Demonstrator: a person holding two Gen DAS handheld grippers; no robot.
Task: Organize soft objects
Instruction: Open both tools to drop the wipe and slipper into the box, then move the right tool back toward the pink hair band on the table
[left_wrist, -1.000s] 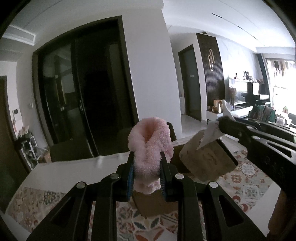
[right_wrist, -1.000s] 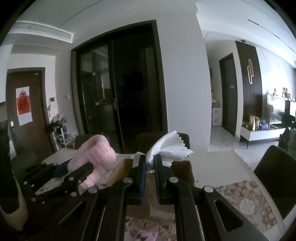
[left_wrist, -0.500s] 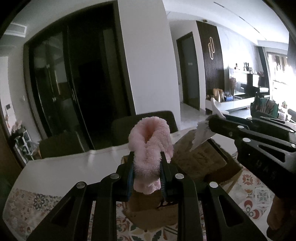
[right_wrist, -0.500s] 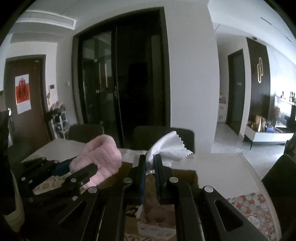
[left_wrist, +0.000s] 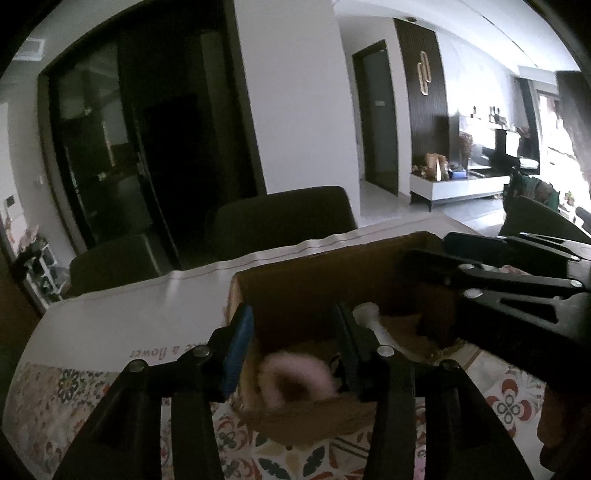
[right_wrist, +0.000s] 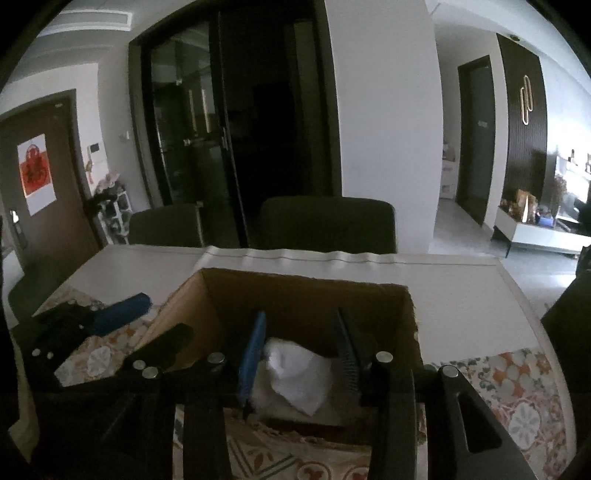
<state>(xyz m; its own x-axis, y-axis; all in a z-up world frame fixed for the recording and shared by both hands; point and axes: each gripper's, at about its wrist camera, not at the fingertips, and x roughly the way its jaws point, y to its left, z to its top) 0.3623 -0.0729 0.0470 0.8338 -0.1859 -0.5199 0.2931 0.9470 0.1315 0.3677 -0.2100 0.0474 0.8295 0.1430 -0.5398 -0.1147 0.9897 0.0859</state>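
Fluffy pink sock curled in cardboard box; white cloth crumpled.

You are looking at one box, holding one pink fluffy piece and one white cloth. You are working with two grippers, facing two chairs beyond one table.

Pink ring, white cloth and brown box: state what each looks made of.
Fluffy pink ring: likely plush or fleece; its outline is fuzzy and matte.
Crumpled white cloth: thin, smooth fabric, possibly microfibre; it holds soft folds.
Open brown box: cardboard; matte tan walls with thin raw edges.
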